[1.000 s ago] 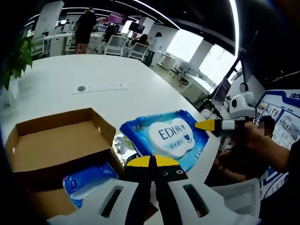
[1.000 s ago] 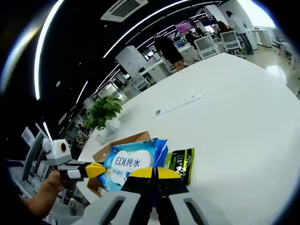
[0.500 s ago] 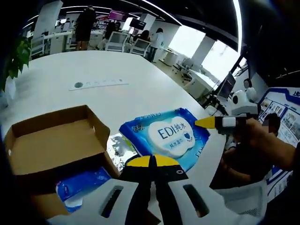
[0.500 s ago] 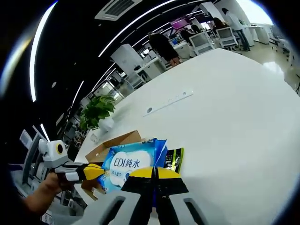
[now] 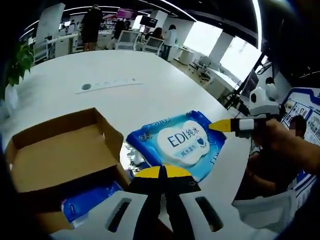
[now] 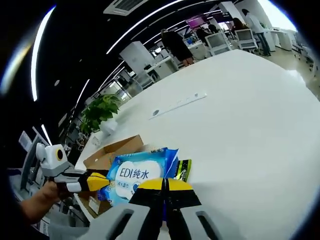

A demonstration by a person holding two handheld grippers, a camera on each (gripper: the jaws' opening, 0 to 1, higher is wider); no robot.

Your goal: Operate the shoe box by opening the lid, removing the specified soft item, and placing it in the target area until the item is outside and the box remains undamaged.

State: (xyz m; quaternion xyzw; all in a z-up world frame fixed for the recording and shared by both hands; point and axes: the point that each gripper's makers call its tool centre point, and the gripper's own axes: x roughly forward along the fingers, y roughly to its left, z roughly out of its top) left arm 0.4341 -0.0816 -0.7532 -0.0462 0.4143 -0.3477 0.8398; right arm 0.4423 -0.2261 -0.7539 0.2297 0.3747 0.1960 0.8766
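On the white table (image 5: 165,80) the shoe box (image 5: 60,150) stands with its lid folded back, so the interior is exposed for access. A blue pouch (image 5: 87,197) lies at the box's near edge in the left gripper view; whether it rests inside the box or just against it cannot be told.

The task's soft item, a blue wet-wipe pack (image 5: 180,142) printed "EDI", lies flat on the table just beside the box, fully outside it. A silver foil packet (image 5: 134,157) shows partly under the pack's box-side edge. In the right gripper view a dark green packet (image 6: 182,169) lies against the pack's (image 6: 137,175) other edge, with the box (image 6: 112,150) beyond it.

The left gripper (image 5: 161,172) has its jaws pressed together with nothing visibly between them; it hangs over the near edge of the pack. The right gripper (image 6: 163,185) likewise shows its jaws closed, tips at the pack's edge, and no grip on the pack can be confirmed. From the left gripper view, the right gripper's yellow tip (image 5: 220,125) sits at the pack's far corner, held there by a hand (image 5: 272,137).

Judged from this layout, extraction is complete and the box appears undamaged. Both tools appear positioned to steady or nudge the pack into the target area.
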